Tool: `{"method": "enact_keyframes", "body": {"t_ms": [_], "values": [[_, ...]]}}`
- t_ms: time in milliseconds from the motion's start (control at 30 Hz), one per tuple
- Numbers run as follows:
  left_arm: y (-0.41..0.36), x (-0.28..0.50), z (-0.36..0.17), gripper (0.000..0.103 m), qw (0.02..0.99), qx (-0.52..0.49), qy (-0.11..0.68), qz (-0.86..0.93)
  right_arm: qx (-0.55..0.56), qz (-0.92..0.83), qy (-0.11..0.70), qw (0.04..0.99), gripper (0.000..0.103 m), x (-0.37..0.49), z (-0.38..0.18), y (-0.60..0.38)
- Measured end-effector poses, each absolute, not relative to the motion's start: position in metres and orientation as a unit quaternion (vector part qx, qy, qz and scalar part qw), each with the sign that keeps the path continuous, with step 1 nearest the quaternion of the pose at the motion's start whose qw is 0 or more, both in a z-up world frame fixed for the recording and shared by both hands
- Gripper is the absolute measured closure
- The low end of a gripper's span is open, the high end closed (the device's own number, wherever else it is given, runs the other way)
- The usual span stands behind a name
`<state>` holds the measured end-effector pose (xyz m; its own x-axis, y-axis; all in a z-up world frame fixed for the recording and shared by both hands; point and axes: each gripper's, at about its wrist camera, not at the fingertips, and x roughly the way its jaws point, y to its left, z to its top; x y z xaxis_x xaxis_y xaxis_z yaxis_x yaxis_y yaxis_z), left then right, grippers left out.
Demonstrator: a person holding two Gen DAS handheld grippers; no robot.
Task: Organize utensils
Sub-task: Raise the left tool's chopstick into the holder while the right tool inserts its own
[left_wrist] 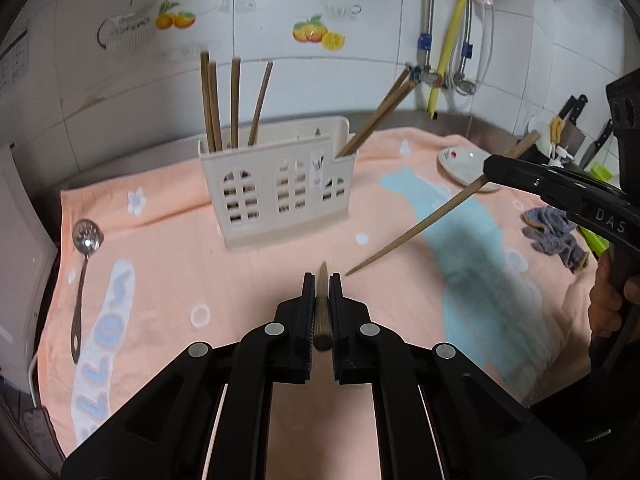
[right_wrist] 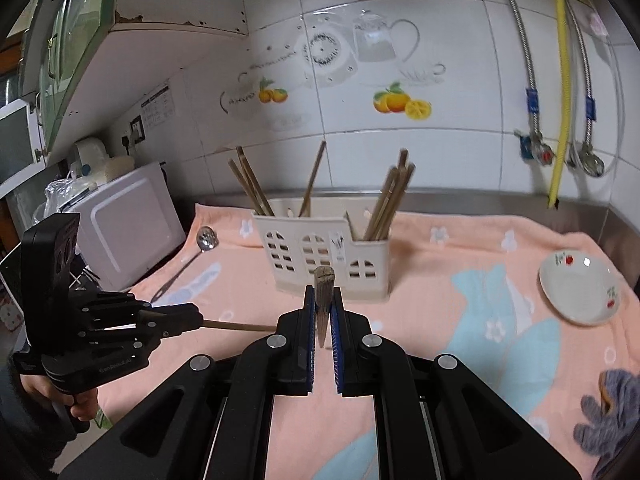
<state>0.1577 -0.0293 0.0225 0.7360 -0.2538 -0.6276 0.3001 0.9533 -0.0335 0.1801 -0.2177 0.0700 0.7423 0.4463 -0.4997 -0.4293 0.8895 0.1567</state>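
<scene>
Each gripper carries one wooden chopstick. The left chopstick [left_wrist: 323,308] lies lengthwise between the jaws of the left gripper [left_wrist: 322,280], which are clamped tight on it, its tapered tip poking out toward twelve o'clock. The right chopstick [right_wrist: 323,296] is pinched the same way in the right gripper [right_wrist: 323,292], jaws closed on its shaft, blunt end up and thin end hanging below. In the left wrist view this same stick slants from the right gripper at three o'clock down toward the centre, clear of the cloth.

Both sticks hang in the air, not resting on anything, probably so they can be tipped upright and dropped into the cream utensil holder [left_wrist: 280,188] straight ahead at twelve o'clock. Its compartments already hold chopsticks: one bundle [left_wrist: 224,104] stands in the left section, another [left_wrist: 380,110] leans out of the right one. That sorting suggests these two belong with them.

The holder stands on a peach towel [left_wrist: 248,280] spread over the counter. A slotted metal spoon [left_wrist: 82,276] lies at nine o'clock, untouched, and a small dish [right_wrist: 580,292] sits at three o'clock in the right view, both well apart from the holder.
</scene>
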Motion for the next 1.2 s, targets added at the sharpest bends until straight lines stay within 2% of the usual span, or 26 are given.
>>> {"method": "enact_keyframes", "body": {"t_ms": [433, 733, 967, 1200], "values": [[-0.037, 0.187, 0.082, 0.097, 0.946, 0.068, 0.276, -0.159, -0.022, 0.251, 0.234, 0.939, 0.096, 0.214, 0.141, -0.209], [-0.047, 0.208, 0.155, 0.097, 0.963, 0.082, 0.202, -0.158, -0.044, 0.234, 0.208, 0.949, 0.096, 0.236, 0.189, -0.213], [-0.047, 0.234, 0.194, 0.097, 0.975, 0.088, 0.159, -0.125, -0.056, 0.22, 0.217, 0.949, 0.096, 0.263, 0.192, -0.208], [-0.037, 0.27, 0.185, 0.097, 0.978, 0.085, 0.171, -0.09, -0.064, 0.214, 0.245, 0.943, 0.096, 0.289, 0.174, -0.202]]}}
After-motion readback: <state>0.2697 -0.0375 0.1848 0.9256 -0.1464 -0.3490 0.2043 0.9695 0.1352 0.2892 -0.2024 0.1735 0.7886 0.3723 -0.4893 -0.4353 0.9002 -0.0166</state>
